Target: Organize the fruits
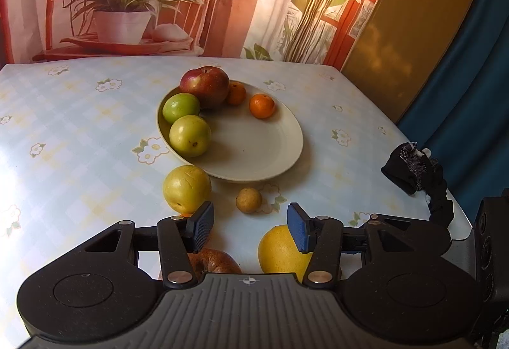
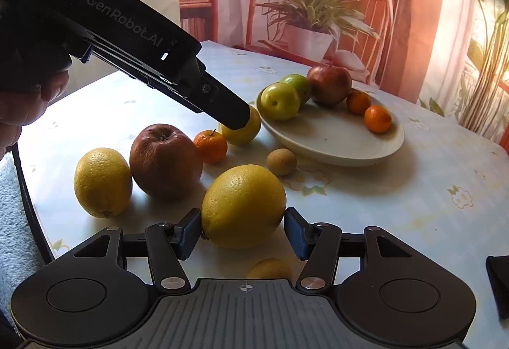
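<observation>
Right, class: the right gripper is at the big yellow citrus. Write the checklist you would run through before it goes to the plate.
1. Right gripper pads on both sides of the citrus: ok.
2. Citrus lifted off the table: cannot tell.
3. Bare room on the plate: ok.
4. Way to the plate free: not ok, a small brown fruit lies between, so probably go over it.
5. Left gripper open and empty: ok.
</observation>
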`<state>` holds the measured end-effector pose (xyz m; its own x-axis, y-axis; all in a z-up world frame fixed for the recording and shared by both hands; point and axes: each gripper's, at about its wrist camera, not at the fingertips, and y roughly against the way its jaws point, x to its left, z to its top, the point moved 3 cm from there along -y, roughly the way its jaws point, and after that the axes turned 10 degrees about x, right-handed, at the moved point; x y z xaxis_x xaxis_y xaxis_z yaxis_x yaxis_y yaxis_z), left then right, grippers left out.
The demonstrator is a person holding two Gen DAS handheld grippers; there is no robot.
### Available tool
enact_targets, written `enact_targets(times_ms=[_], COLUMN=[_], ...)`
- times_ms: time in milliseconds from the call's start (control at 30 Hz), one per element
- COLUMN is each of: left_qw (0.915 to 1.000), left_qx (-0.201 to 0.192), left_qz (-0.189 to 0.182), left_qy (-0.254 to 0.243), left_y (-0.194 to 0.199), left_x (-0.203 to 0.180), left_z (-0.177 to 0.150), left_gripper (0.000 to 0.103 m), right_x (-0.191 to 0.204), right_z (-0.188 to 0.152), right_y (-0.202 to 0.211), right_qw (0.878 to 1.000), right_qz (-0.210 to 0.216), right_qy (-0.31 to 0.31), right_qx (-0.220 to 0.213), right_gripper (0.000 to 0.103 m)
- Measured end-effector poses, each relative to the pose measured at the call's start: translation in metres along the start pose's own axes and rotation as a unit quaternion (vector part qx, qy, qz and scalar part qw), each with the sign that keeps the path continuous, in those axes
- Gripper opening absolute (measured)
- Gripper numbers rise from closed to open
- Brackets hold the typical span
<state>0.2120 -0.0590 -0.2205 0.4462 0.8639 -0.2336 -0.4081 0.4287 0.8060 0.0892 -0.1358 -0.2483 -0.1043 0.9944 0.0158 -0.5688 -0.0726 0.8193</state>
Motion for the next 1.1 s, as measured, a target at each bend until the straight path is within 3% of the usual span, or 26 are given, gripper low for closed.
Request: enact_targets(times_ms=[300,533,867,1100], left_qw=[0.9993,0.9960,0.9914,0.9893], left_qx=[0.012,0.044,0.079,0.083], left_qz=[-0.020,-0.054,-0.091,-0.106], left_qy=[0.030,0.056,0.051,0.056], left_y=[-0.023,-0.048,-0.072,-0.080], left_x=[-0.008,-0.015,-0.028,-0.035], left_z=[0.020,0.029,0.024,0.022], left_gripper=[0.053,0.052,0.049,0.047], right_x=[-0.023,-0.034,-0.051,-0.060], right_z=[0.005,0.002,-0.012,-0.016], right_y=[-0.007,-0.007,-0.002,0.003], right_qw=[0.998,0.997,0.999,1.000], right_qz=[-0.018,-0.001,0.025,0.029], right_qy=[0.054,0.073,0.035,-0.001], right_qx=[-0.011,-0.013,-0.009,-0.003], right_gripper=[0.052,0.052,0.052,0.052])
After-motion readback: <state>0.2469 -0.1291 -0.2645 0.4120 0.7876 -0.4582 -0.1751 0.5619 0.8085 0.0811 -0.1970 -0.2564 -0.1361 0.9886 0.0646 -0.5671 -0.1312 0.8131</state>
